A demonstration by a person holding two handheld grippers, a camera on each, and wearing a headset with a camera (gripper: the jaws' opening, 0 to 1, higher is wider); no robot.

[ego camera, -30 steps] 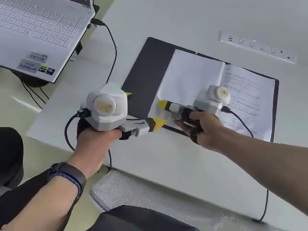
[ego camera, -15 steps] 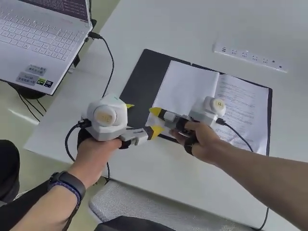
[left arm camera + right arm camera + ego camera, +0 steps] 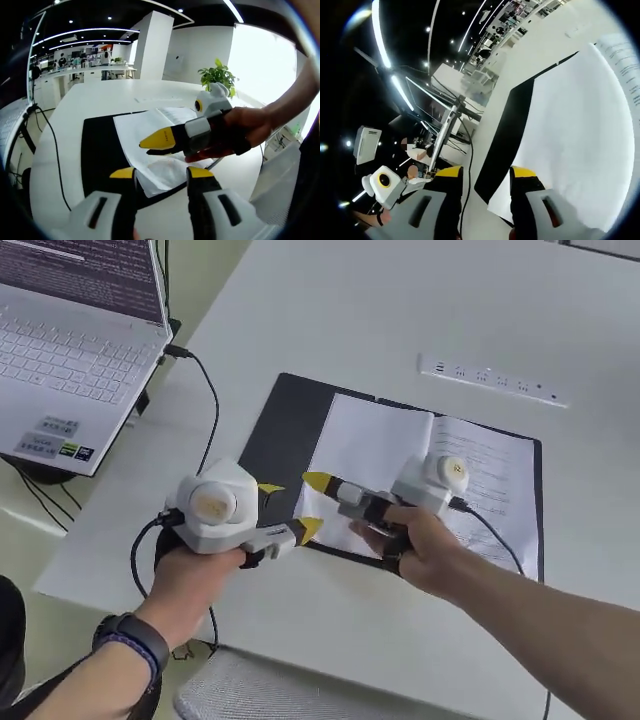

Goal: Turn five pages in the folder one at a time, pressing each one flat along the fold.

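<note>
Over the last second the head view has shifted, but both grippers stay at the near left corner of the blank left-hand page (image 3: 375,440), so no new turn seems to have begun. The left gripper (image 3: 161,173) and right gripper (image 3: 486,172) both have their jaws spread and hold nothing. The page's corner lies between each pair of tips, flat on the black folder (image 3: 285,430), which is open on the desk (image 3: 400,320).

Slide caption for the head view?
Left gripper and right gripper, both open, at the near edge of the folder.
</note>
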